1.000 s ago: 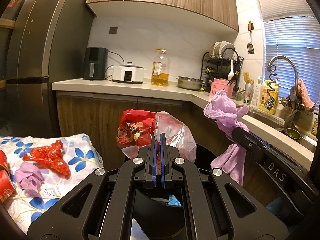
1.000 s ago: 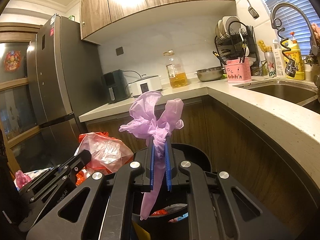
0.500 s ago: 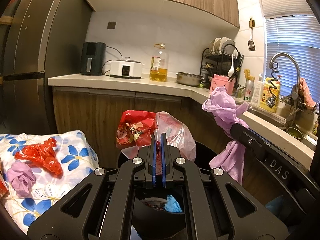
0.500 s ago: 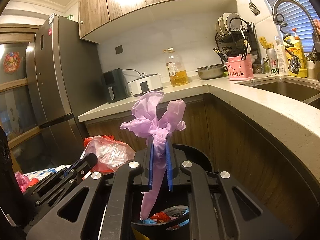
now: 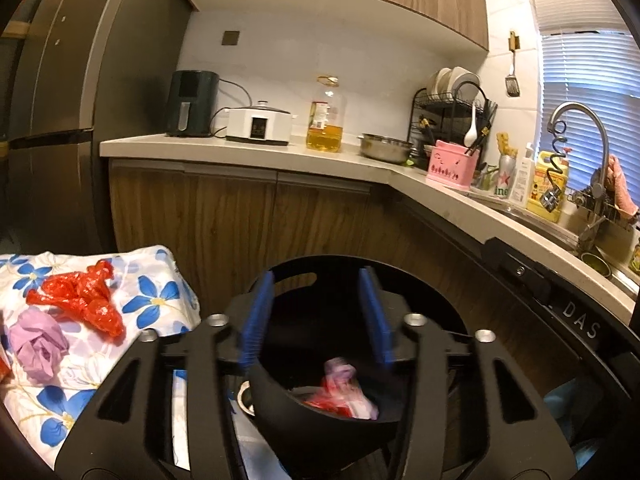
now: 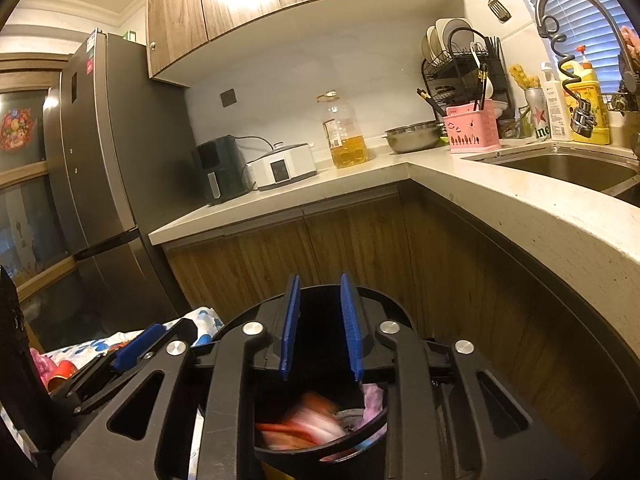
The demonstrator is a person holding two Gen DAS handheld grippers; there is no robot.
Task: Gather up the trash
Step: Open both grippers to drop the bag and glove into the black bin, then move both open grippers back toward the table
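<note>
Both grippers hang over a black trash bin point(image 5: 280, 412). My left gripper point(image 5: 316, 316) is open and empty. My right gripper point(image 6: 318, 322) is open and empty too. Red, pink and purple bags point(image 5: 344, 396) lie blurred inside the bin, also in the right wrist view point(image 6: 312, 420). On the floral cloth point(image 5: 156, 292) at left lie a crumpled red bag point(image 5: 80, 298) and a purple bag point(image 5: 38, 344). The right gripper's body point(image 5: 560, 304) shows at the right of the left wrist view.
The wooden cabinets and L-shaped counter point(image 5: 280, 152) stand right behind the bin, with an oil bottle point(image 5: 325, 116), cooker point(image 5: 258, 126) and sink tap point(image 5: 576, 120). A fridge point(image 6: 104, 184) stands at left.
Both grippers opened. The red-and-clear bag left my left gripper and the purple bag left my right gripper; both dropped into the bin.
</note>
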